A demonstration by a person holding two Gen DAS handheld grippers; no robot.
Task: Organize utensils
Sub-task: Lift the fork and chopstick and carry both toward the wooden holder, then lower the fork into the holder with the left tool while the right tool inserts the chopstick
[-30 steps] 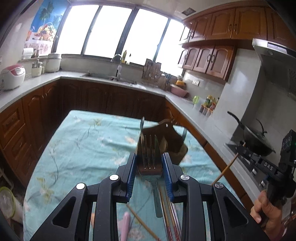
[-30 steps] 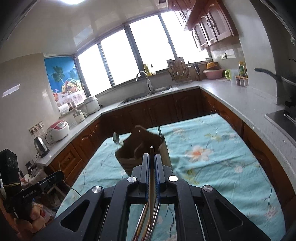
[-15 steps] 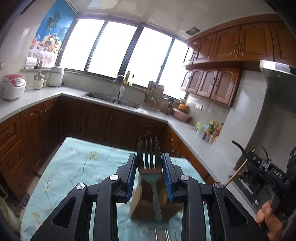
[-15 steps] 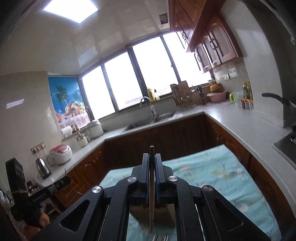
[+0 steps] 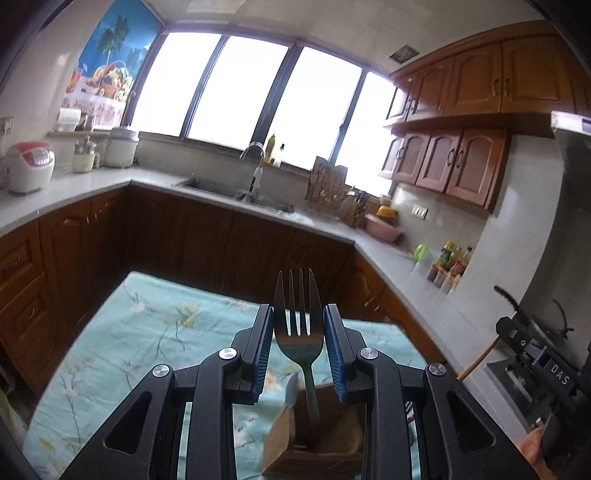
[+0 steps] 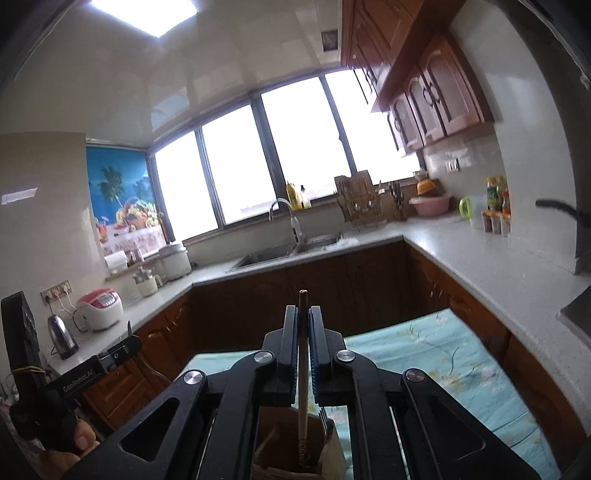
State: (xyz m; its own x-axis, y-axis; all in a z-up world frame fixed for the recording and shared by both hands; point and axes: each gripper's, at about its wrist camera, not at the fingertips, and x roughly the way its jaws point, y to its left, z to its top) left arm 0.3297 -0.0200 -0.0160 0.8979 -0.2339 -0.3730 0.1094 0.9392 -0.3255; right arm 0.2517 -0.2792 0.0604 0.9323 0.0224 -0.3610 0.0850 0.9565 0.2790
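Dark wood cabinets (image 5: 229,240) ring a floral-clothed worktop (image 5: 147,339) carrying a wooden holder (image 5: 314,443). Left hand-held gripper (image 5: 298,325) clamps a fork (image 5: 297,314) tines-up; right hand-held gripper (image 6: 303,325) pinches a chopstick (image 6: 303,369) over the holder.

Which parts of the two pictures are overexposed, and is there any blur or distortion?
Left wrist view: the windows are blown out white; the fork stays sharp; the fisheye bends the cabinets. Right wrist view: the ceiling light and the window glare; the pan handle is blurred.
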